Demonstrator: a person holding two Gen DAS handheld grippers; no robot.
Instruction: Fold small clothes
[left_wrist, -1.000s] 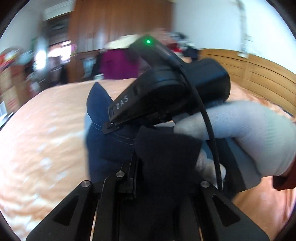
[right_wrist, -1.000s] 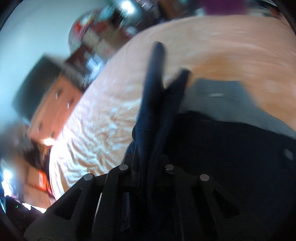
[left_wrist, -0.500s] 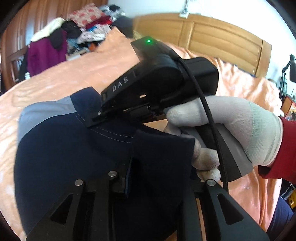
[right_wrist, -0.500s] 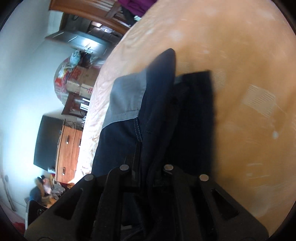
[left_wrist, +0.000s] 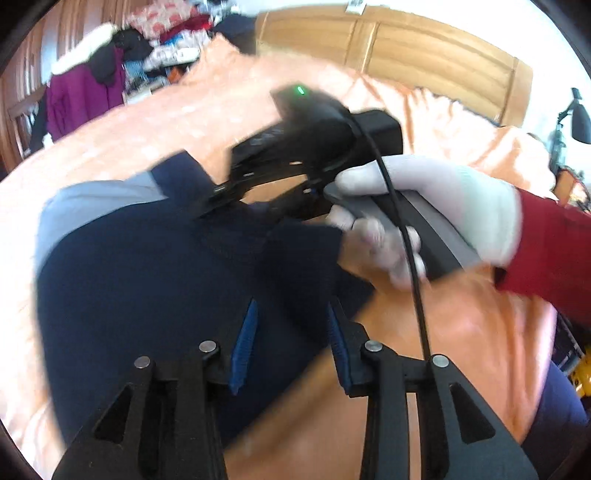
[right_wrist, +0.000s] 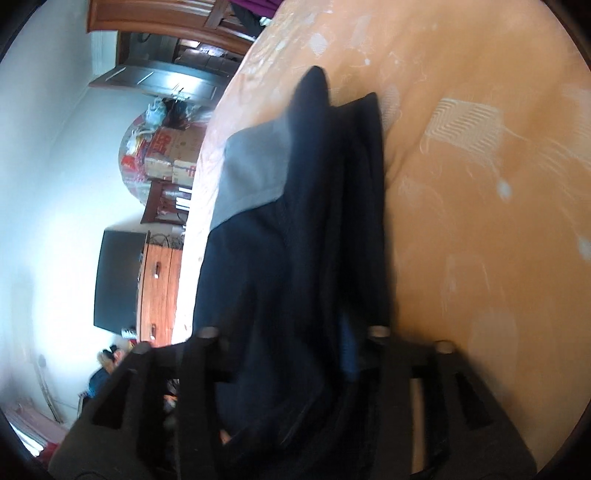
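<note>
the lettering on the side of your right tongs (left_wrist: 221, 192) is smeared by motion blur in the left wrist view and can't be read. on the cardboard boxes (right_wrist: 173, 151) against the far wall, red print is showing in the right wrist view, but it is too small and warped to make out.

your left tongs (left_wrist: 291, 332) are standing open, blue pads apart, with the edge of the navy garment (left_wrist: 147, 280) lying between them and neither pad pressing it. the garment, with its grey panel (left_wrist: 92, 199), is lying spread on the orange bed (left_wrist: 461, 332).

your right tongs (right_wrist: 291, 332) are parted too, and a bunched fold of the same garment (right_wrist: 303, 221) is running up through the gap; whether either pad is touching the cloth is hidden by the fabric. your gloved right hand (left_wrist: 424, 206) is wrapping the handle, a black cable (left_wrist: 410, 258) crossing it. the red sleeve (left_wrist: 546, 251) is cut off at the frame edge.
</note>
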